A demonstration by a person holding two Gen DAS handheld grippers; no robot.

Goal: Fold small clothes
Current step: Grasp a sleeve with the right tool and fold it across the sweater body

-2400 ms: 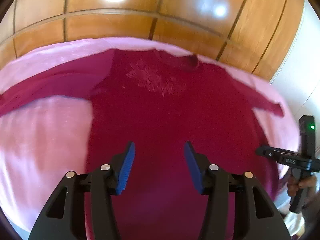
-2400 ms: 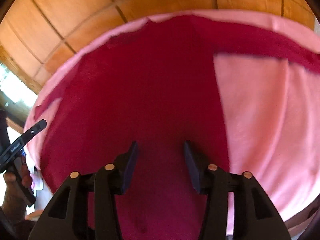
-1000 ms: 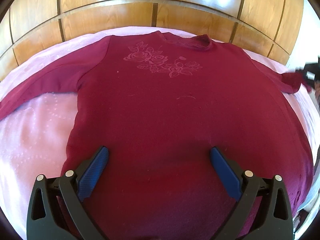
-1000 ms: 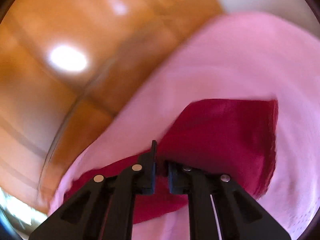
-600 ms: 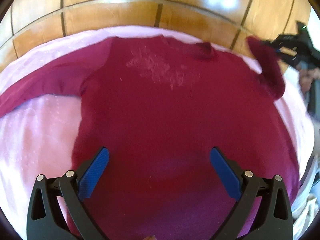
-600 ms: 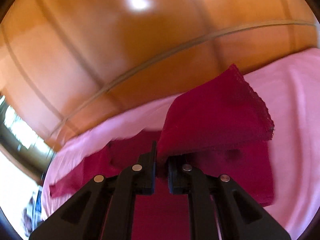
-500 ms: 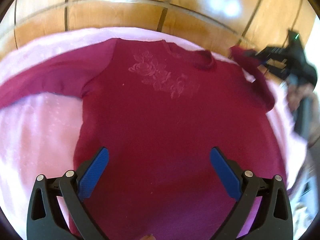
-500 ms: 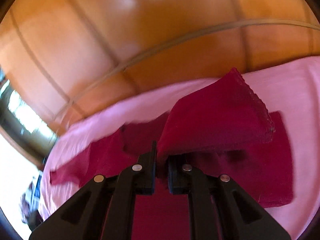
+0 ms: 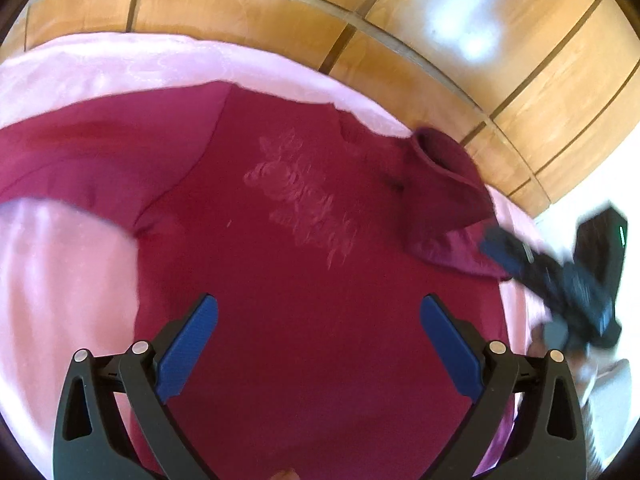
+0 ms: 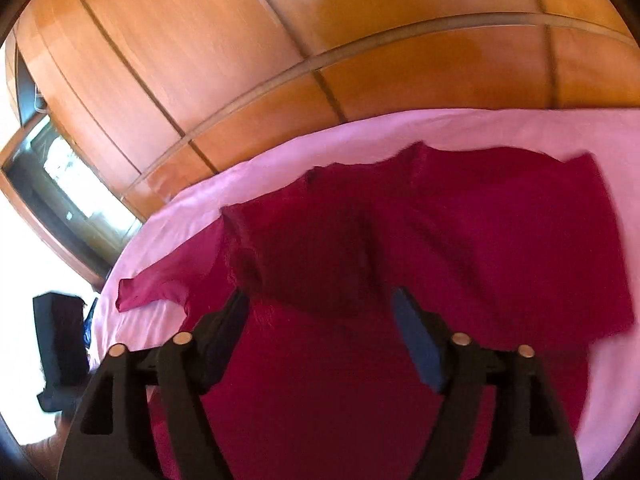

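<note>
A maroon long-sleeved top [image 9: 304,248] with a pale rose print lies flat on a pink sheet [image 9: 60,248]. Its right sleeve [image 9: 444,196] is folded in over the chest, and its left sleeve stretches out flat to the left. My left gripper [image 9: 318,340] is open and empty above the top's lower half. My right gripper [image 10: 320,320] is open and empty just above the folded sleeve [image 10: 312,248]. It shows blurred at the right of the left wrist view [image 9: 560,280].
A wooden panelled wall [image 9: 440,40] runs behind the bed. A window [image 10: 68,184] is at the far left in the right wrist view. The left gripper [image 10: 56,340] shows as a dark shape at the left edge there.
My right gripper carried the right sleeve's cuff inward over the chest, then opened and let it go. My left gripper stayed open over the top's lower part.
</note>
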